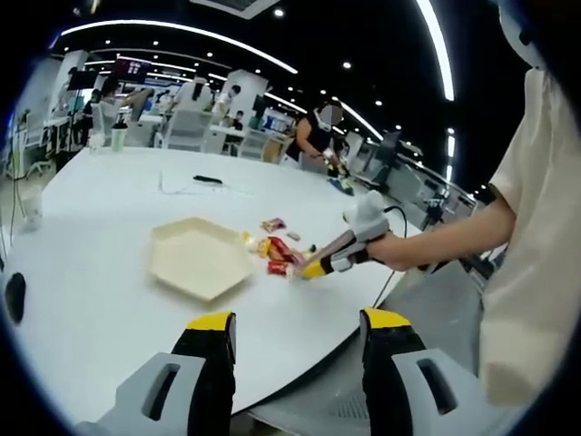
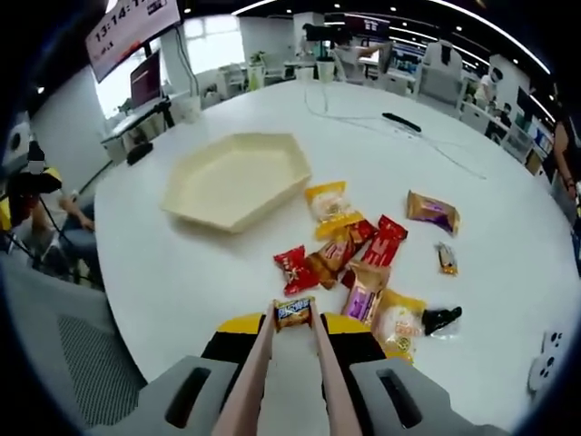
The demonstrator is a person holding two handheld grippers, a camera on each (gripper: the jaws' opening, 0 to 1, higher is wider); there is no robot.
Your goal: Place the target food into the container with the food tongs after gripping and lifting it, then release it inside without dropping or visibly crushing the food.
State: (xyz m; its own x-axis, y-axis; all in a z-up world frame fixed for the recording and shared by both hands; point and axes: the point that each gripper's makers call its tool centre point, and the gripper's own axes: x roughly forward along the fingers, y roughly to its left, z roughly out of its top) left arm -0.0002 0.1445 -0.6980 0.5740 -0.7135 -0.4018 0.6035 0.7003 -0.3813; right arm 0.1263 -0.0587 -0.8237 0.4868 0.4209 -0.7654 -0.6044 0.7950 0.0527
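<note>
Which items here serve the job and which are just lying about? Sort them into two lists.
Job:
right gripper
food tongs
small snack packet in the tongs
cream hexagonal tray
pile of snack packets

Lying about:
black remote
white cable
left gripper, open and idle

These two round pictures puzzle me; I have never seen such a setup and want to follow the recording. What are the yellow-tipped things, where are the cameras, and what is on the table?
A person holds a two-jaw gripper in each hand, and a fisheye camera rides on each one. In the left gripper view, the left gripper hangs open over the edge of the white table, and the right gripper reaches in beside the snacks. In the right gripper view, that gripper squeezes pink food tongs, whose tips pinch a small snack packet. On the table lie a cream hexagonal tray, nothing in it, and a pile of wrapped snacks beside it.
</note>
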